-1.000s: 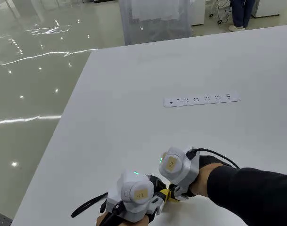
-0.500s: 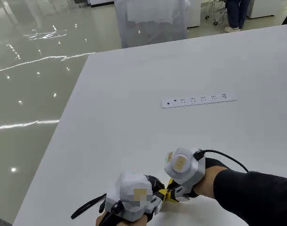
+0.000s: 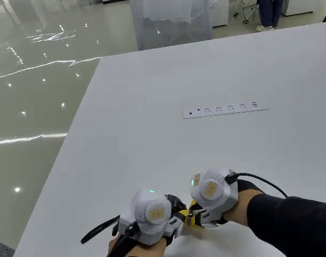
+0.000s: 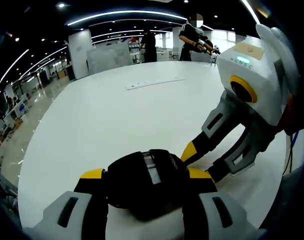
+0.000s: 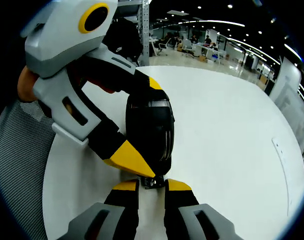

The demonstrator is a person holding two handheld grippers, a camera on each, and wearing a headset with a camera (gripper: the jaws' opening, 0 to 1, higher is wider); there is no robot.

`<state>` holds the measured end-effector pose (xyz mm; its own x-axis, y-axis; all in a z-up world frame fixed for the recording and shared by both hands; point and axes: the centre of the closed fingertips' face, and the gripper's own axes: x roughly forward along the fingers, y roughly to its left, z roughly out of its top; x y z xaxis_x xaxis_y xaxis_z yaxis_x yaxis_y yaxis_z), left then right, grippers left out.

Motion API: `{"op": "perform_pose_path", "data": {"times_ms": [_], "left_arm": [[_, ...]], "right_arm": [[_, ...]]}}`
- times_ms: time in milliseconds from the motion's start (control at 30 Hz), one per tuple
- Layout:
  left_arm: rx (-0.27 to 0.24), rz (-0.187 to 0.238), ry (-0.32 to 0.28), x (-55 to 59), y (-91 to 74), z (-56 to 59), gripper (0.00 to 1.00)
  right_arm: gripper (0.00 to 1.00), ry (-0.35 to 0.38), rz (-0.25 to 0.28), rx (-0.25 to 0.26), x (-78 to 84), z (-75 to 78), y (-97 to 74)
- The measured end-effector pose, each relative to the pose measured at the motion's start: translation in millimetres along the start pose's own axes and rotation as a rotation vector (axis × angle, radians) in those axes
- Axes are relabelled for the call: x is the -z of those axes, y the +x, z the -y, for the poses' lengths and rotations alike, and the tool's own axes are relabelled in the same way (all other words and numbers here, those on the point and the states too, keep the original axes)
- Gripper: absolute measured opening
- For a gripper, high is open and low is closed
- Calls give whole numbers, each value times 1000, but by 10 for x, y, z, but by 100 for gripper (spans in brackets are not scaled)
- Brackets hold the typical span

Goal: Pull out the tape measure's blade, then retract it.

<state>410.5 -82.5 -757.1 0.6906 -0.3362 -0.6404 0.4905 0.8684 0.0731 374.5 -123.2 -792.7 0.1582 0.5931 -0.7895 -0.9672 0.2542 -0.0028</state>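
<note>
While left claw (image 4: 146, 174) clamps tape measure (image 5: 151, 127), right claw (image 5: 152, 188) pinches blade tip (image 5: 152, 181).

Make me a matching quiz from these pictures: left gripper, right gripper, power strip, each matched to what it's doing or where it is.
1. left gripper
2. right gripper
3. power strip

A. lies flat on the white table, beyond both grippers
B. pinches the blade tip
C. clamps the black tape measure

Pairs: 1-C, 2-B, 3-A
</note>
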Motion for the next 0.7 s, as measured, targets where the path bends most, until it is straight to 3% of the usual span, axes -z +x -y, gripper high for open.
{"op": "perform_pose_path", "data": {"times_ms": [267,500,700], "left_arm": [[-3,1,0,3,5,-3,55],[-3,5,-9,-1,0,-5,55],[-5,5,-11,-4,3,-9,55]], "right_arm": [[10,-27,26,30,11,59,-26],[6,24,25,3,-11,73,0],[5,12,20,-1,-18,73,8]]}}
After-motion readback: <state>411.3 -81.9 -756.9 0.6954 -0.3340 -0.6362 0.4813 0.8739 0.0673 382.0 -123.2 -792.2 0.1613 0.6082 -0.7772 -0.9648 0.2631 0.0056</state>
